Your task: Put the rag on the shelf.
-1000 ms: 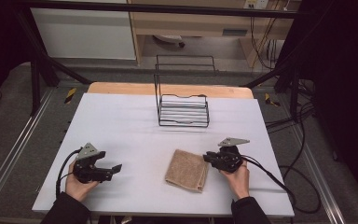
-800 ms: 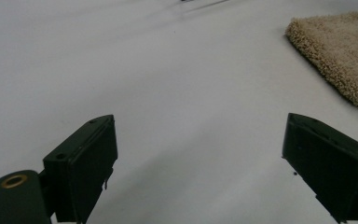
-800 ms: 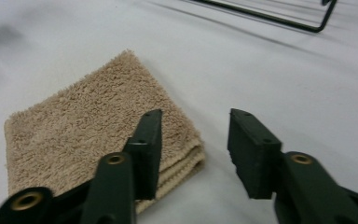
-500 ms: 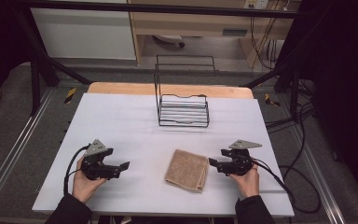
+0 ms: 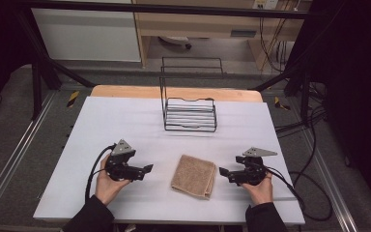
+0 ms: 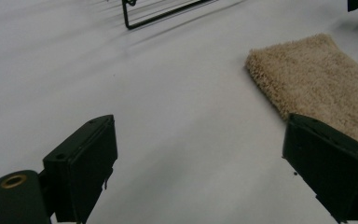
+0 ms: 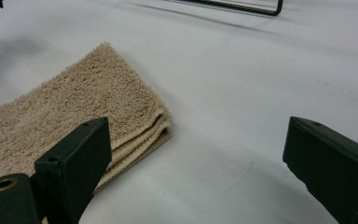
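Now—folded towel [image 5: 193,176] between spread grippers—left gripper [image 5: 146,169], right gripper [image 5: 223,172].

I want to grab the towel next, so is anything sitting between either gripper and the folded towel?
Nothing visible: bare table lies between the towel and the left gripper and right gripper.

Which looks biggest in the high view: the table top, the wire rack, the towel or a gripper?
1. White rectangular table top
2. Black wire rack
3. Folded beige terry towel
4. The two black grippers, left and right, look alike. The rack is farther off, yet looks larger than the towel.
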The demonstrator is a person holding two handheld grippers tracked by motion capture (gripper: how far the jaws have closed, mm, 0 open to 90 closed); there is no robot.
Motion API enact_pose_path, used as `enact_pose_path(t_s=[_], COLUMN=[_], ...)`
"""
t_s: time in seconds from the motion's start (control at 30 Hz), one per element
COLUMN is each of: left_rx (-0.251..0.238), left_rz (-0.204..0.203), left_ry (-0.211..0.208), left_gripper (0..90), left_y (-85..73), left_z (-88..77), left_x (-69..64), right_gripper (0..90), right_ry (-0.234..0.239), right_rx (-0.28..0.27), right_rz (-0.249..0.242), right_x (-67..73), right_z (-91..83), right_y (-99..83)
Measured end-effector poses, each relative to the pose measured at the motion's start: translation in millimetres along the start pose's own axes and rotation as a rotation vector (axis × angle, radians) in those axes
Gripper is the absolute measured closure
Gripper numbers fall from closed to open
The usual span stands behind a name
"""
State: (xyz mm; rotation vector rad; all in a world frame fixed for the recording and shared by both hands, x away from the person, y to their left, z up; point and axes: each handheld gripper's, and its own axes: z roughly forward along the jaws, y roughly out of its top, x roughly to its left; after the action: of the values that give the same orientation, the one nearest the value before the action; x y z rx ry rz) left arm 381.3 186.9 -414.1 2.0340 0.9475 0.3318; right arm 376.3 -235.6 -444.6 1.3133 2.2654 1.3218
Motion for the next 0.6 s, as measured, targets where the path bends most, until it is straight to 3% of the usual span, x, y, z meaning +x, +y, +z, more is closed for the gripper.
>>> enact_pose_path(t_s=[0.3,0.6], left_rx=[0.03,0.044], left_rz=[-0.003,-0.026], left_ry=[-0.027,-0.019], left_gripper=[12.1,19.8], left_y=[24.2,33.6], left_z=[39.6,63.8], left_x=[-19.7,-27.3], right_gripper=[4.7,4.1], right_ry=[0.001,-0.003], right_rx=[0.004,0.003], right_rz=[0.006,0.006], right_x=[-0.1,0.4], right_z=[1.9,2.6], right_y=[-0.3,-0.7])
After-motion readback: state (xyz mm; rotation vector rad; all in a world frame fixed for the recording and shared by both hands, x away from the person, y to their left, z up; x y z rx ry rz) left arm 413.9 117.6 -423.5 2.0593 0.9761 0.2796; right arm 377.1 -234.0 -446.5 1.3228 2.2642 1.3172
